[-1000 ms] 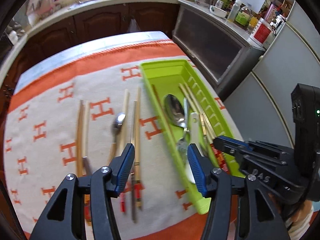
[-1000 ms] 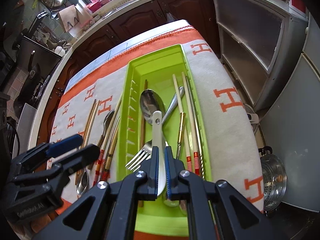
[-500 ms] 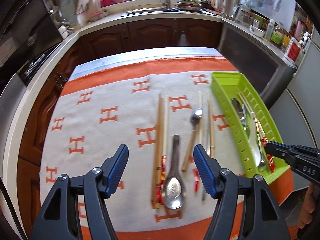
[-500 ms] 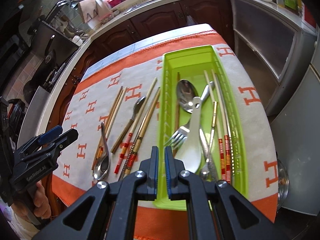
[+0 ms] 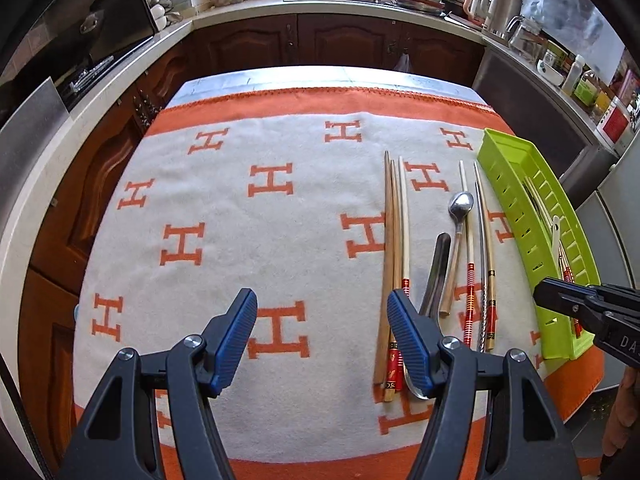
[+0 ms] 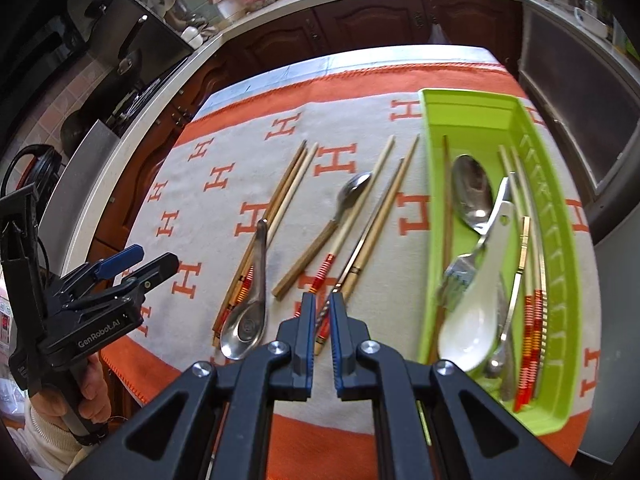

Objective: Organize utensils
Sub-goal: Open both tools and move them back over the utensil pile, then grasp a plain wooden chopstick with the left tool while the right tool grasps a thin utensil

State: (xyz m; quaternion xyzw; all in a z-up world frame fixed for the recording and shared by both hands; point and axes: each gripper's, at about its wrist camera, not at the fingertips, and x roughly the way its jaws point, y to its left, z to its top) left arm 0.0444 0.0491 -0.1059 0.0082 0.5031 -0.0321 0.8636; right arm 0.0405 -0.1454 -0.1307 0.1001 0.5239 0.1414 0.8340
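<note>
Both grippers have swung away from the green tray (image 6: 558, 216), the left gripper (image 5: 322, 338) with jaws wide and empty over the bench cloth, the right gripper (image 6: 321, 316) nearly shut, empty, above loose chopsticks (image 6: 376, 216), likely the next pick.

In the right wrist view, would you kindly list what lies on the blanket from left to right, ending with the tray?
Left tool → steel soup spoon → wooden-handled spoon → green tray, which holds a white ladle spoon.
</note>
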